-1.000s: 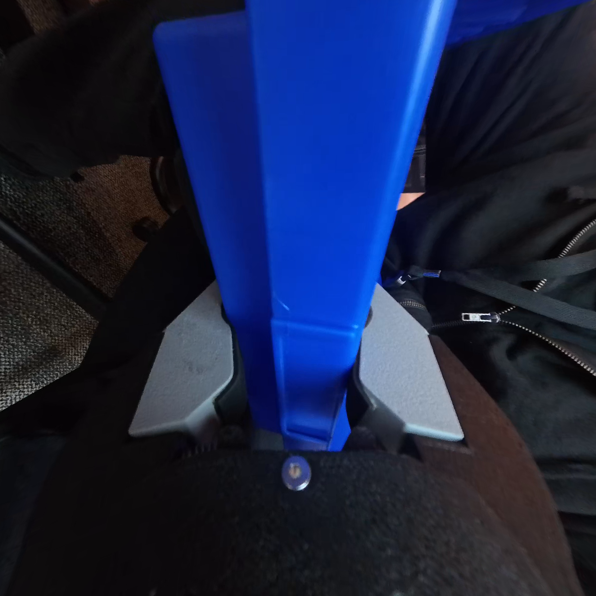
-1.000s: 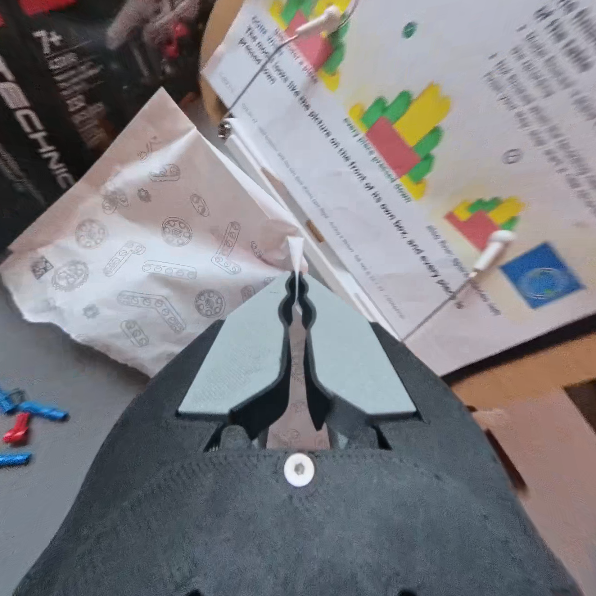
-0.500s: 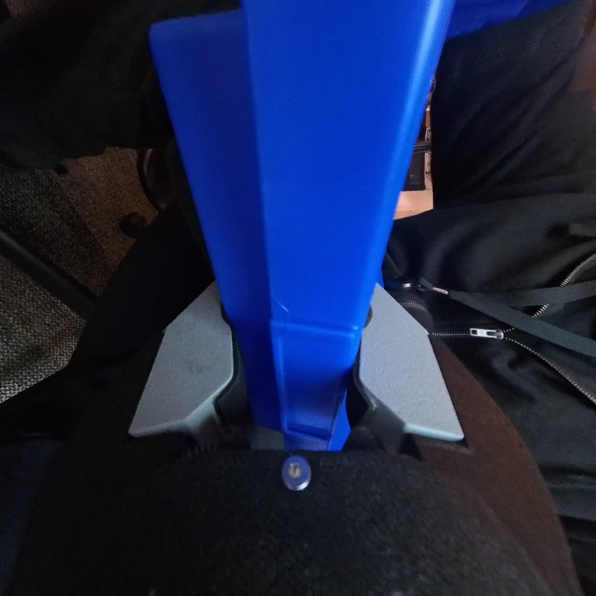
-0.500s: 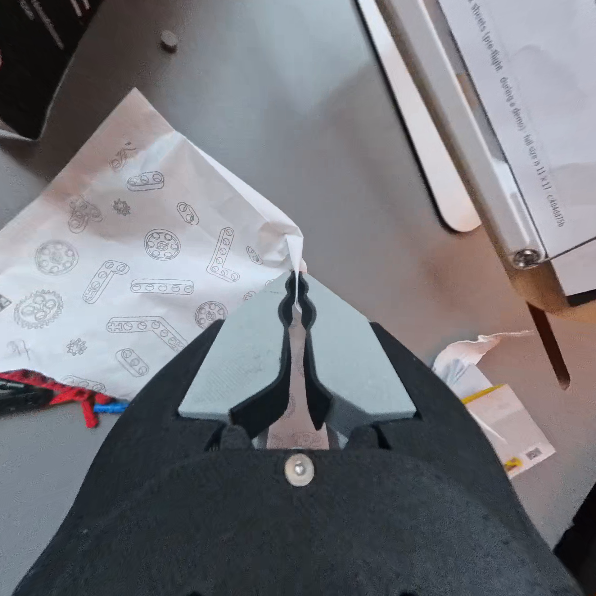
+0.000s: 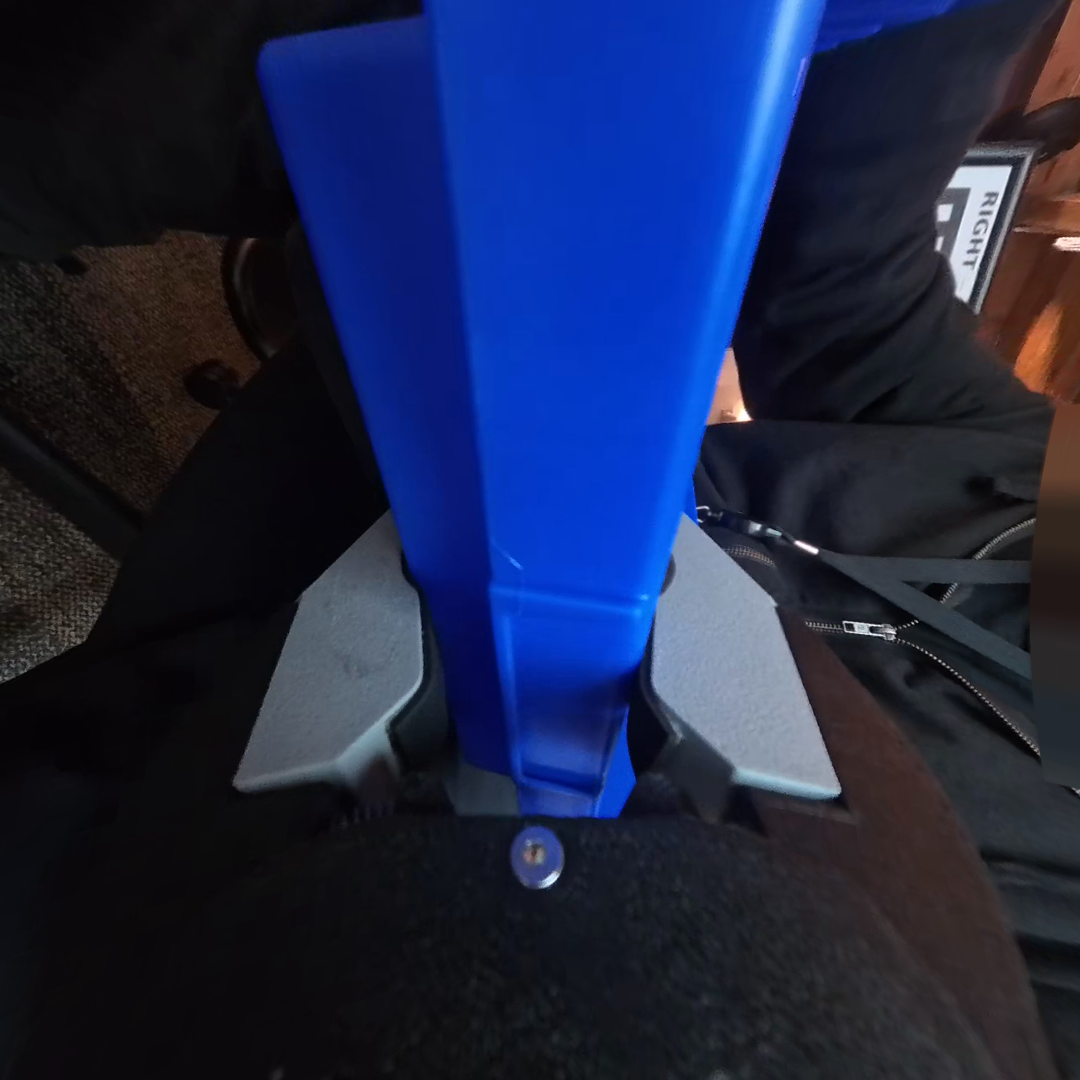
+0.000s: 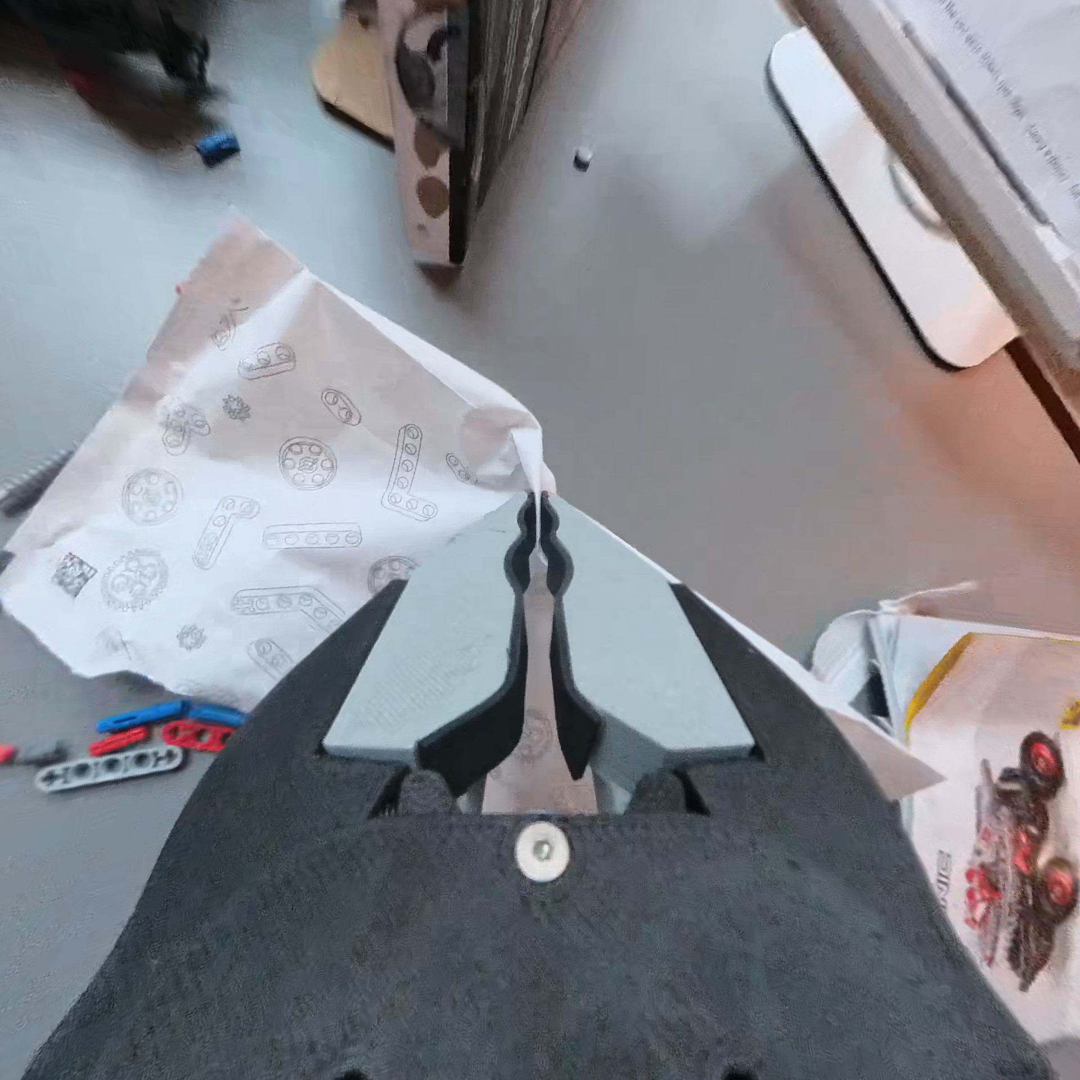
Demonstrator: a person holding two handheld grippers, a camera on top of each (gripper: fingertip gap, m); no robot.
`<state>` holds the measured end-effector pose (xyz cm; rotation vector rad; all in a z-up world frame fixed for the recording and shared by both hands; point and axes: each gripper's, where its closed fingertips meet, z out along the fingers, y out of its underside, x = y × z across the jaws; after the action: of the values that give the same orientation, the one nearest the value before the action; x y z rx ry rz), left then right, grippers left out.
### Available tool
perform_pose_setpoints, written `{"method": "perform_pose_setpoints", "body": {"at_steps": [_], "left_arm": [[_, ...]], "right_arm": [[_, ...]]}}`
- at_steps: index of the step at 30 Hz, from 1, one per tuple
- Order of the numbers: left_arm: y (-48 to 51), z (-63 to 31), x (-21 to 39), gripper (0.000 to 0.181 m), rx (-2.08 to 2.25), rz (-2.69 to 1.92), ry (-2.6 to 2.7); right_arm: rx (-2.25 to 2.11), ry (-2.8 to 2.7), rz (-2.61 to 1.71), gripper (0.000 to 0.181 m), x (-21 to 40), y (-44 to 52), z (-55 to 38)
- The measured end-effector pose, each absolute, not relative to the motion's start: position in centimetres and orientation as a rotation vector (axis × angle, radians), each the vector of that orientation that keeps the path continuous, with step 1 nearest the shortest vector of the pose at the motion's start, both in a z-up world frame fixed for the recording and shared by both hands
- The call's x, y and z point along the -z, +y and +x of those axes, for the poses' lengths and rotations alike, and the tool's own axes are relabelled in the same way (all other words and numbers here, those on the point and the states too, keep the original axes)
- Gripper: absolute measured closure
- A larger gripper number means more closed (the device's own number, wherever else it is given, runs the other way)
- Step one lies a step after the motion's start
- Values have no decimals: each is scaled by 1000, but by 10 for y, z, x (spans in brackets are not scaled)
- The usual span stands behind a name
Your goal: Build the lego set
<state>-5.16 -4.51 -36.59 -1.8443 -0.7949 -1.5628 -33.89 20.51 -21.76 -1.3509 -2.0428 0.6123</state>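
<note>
Holding: my right gripper (image 6: 539, 497) is clamped on the torn corner of the white paper parts bag (image 6: 245, 497), the paper pinched between the dark pads (image 6: 514, 561) at their tips
Bag position: it hangs from my right fingers above the grey table (image 6: 672, 292), spreading out to the left and toward the camera; printed part outlines cover its face
Loose lego pieces: a small cluster lies on the table just below the bag's lower edge, at left: blue pins (image 6: 169, 714), red short beams (image 6: 196, 735) and one grey beam (image 6: 108, 772) with a row of holes
Further piece: one small blue part (image 6: 217, 146) lies on the table well apart, at upper left, blurred
Instruction booklet: the booklet (image 6: 1005, 818) with a red and black vehicle pictured on it lies at lower right, near my right gripper
Set box: the dark box (image 6: 467, 117) stands on edge beyond the bag, upper centre
Left gripper: my left gripper (image 5: 540, 584) is closed around a large blue plastic piece (image 5: 584, 292) that fills the middle of its view and runs up out of frame
Left surroundings: black zipped clothing (image 5: 876, 497) of a person to the right, speckled carpet (image 5: 70, 380) to the left; no table is seen there
White stand base: a rounded white plate (image 6: 876, 204) rests on the table at upper right
</note>
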Motion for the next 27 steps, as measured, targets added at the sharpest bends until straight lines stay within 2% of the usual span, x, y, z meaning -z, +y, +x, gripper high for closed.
{"method": "perform_pose_setpoints", "body": {"at_steps": [5, 16, 24, 27], "left_arm": [[-49, -52, 366, 106, 1574, -1829, -797], [-55, -70, 387, 106, 1661, -1843, -855], [-57, -72, 388, 106, 1654, -1847, -817], [-57, -72, 388, 106, 1649, -1847, -814]], "right_arm": [[-775, -1782, -1387, 181, 169, 228, -359], [-553, -1701, -1335, 181, 188, 206, -404], [-325, -1914, -1158, 181, 209, 191, -385], [-369, -1809, -1114, 181, 173, 213, -380]]}}
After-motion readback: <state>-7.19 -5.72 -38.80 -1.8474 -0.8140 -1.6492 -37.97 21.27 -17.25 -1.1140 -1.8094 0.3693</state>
